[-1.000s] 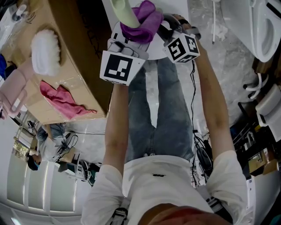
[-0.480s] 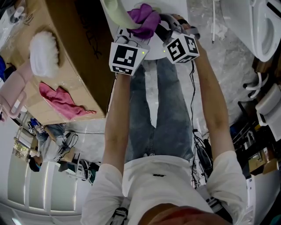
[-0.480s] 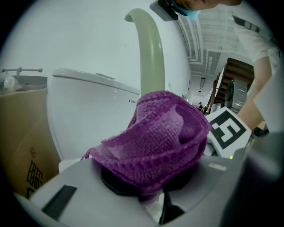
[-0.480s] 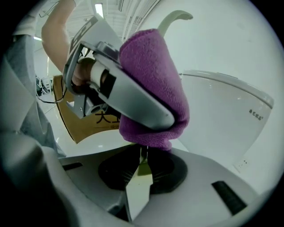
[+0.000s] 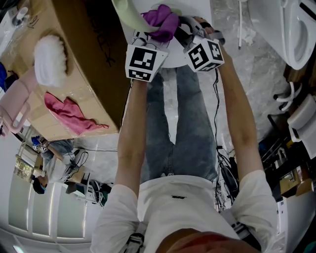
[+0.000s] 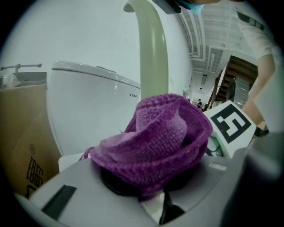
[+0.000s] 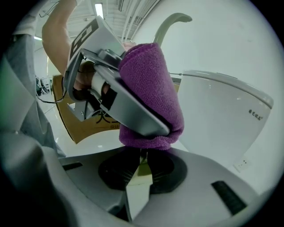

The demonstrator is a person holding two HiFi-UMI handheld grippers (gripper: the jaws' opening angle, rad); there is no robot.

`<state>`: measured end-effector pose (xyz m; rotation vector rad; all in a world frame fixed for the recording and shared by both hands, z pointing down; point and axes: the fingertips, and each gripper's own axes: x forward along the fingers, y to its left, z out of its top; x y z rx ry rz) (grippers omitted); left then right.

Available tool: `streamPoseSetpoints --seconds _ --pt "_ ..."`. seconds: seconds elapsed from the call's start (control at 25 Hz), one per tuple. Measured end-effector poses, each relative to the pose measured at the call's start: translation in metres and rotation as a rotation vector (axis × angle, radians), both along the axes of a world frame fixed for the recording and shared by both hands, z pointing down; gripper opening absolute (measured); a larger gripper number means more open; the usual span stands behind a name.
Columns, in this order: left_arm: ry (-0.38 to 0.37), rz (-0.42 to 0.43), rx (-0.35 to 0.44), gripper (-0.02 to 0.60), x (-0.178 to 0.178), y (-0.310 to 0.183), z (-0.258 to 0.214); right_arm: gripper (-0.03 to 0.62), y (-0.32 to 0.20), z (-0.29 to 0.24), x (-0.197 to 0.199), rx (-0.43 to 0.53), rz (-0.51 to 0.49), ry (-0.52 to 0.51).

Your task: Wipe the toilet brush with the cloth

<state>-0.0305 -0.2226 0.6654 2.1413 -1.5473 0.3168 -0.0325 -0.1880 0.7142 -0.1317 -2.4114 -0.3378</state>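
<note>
My left gripper point(image 5: 154, 33) is shut on a bunched purple cloth point(image 5: 160, 20), which wraps round the pale green handle of the toilet brush point(image 5: 124, 11). In the left gripper view the cloth point(image 6: 155, 142) covers the jaw tips and the handle point(image 6: 153, 48) rises behind it. My right gripper point(image 5: 181, 28) sits close beside it, shut on the handle's thin lower part point(image 7: 142, 167), just below the cloth point(image 7: 151, 102). The left gripper point(image 7: 120, 106) shows large in the right gripper view. The brush's head is hidden.
A white toilet point(image 6: 88, 111) stands behind the handle, and another toilet point(image 5: 296, 29) is at the right. To the left, a cardboard box point(image 5: 94, 64) carries a white fluffy brush point(image 5: 49, 59) and a pink cloth point(image 5: 69, 113). Cables lie on the floor.
My left gripper has slid the cloth down the green handle, closer to the right gripper. The right gripper has kept still.
</note>
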Motion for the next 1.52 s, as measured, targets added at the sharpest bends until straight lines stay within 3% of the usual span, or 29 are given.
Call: streamPoseSetpoints --seconds 0.24,0.96,1.4,1.52 --pt "-0.013 0.001 -0.023 0.091 -0.001 0.002 -0.008 0.049 0.0 0.0 0.0 0.002 0.006 -0.004" --pt "0.038 -0.041 0.097 0.092 -0.027 -0.001 -0.125 0.048 0.0 -0.002 0.002 0.001 0.005 0.021" --pt "0.066 -0.084 0.134 0.148 -0.045 -0.004 -0.17 0.048 0.0 -0.003 0.003 0.005 0.018 0.03" --pt "0.092 -0.099 0.206 0.161 -0.047 -0.003 -0.183 0.049 0.0 -0.003 0.003 0.006 0.027 0.03"
